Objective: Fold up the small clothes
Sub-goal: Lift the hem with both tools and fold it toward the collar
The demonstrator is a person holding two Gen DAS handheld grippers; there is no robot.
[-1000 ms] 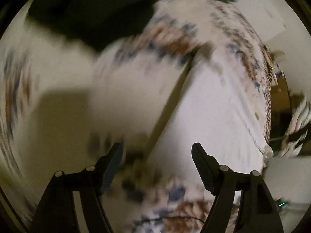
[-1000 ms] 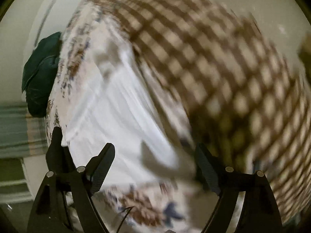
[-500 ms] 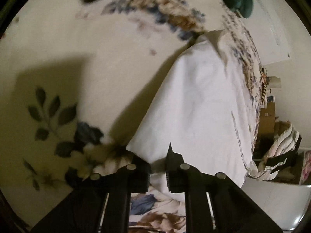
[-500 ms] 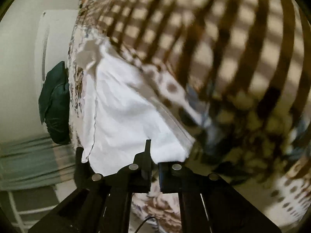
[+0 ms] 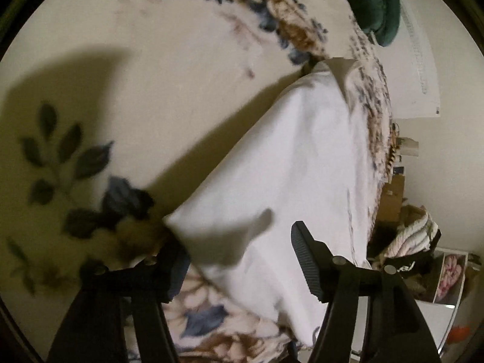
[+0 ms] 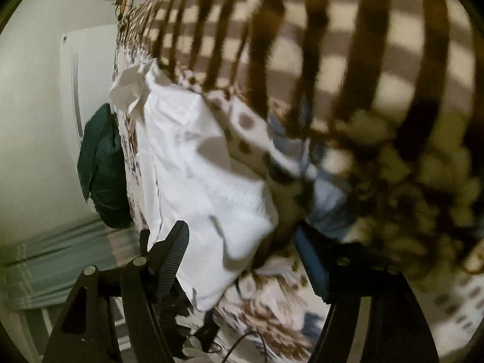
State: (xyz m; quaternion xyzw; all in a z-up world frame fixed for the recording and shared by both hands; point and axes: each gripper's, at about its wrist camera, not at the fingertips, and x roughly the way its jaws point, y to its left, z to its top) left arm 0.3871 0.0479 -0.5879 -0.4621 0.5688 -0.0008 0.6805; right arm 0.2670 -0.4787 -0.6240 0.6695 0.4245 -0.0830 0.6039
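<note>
Both my left tongs [image 5: 239, 260] and right tongs [image 6: 242, 242] hang released over the near corners of the white cloth [image 5: 290, 163] lying on the floral bed [image 5: 169, 69], so I'd pinch each corner deep before lifting evenly.

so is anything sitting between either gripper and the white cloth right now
Nothing visible does. The left gripper is open with the white cloth's near corner lying between its fingers, and the right gripper is open around the other near corner. The dark green item lies off to the side.
</note>
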